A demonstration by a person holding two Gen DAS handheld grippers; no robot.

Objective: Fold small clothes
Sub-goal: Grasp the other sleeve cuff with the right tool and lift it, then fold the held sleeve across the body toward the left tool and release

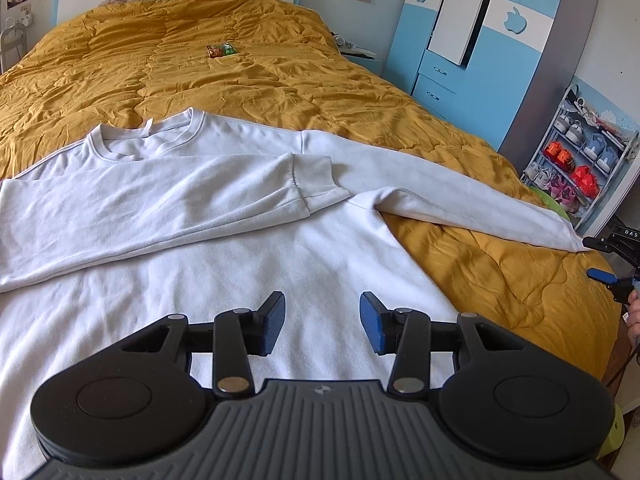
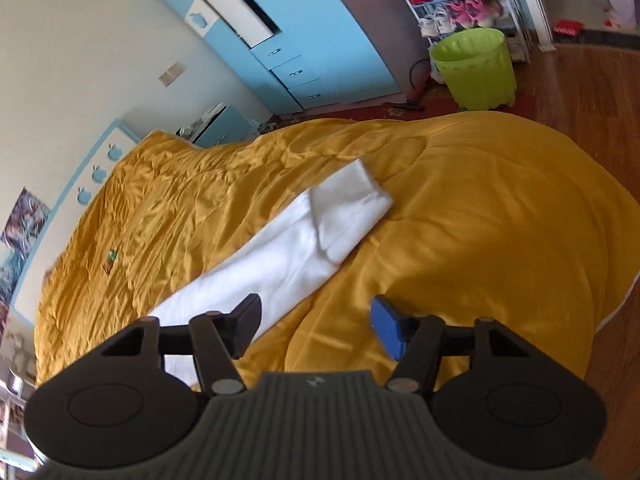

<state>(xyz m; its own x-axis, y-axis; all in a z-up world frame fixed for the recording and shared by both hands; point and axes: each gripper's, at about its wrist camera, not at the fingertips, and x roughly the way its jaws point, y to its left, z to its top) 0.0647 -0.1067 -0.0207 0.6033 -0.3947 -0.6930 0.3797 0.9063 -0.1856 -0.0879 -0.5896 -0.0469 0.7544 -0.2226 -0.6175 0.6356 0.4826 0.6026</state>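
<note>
Currently the sweatshirt lies flat on the quilt. One sleeve is folded across the chest; the other sleeve stretches out toward 3 o'clock in the left view. Left gripper hovers over the hem, jaws wide, holding nothing. Right gripper sits near the outstretched sleeve, jaws wide, empty, cuff at 12 o'clock.

Risks: pinching quilt along with the cuff, since the fabric lies flush; dragging the sleeve could shift the body and undo the folded sleeve.
</note>
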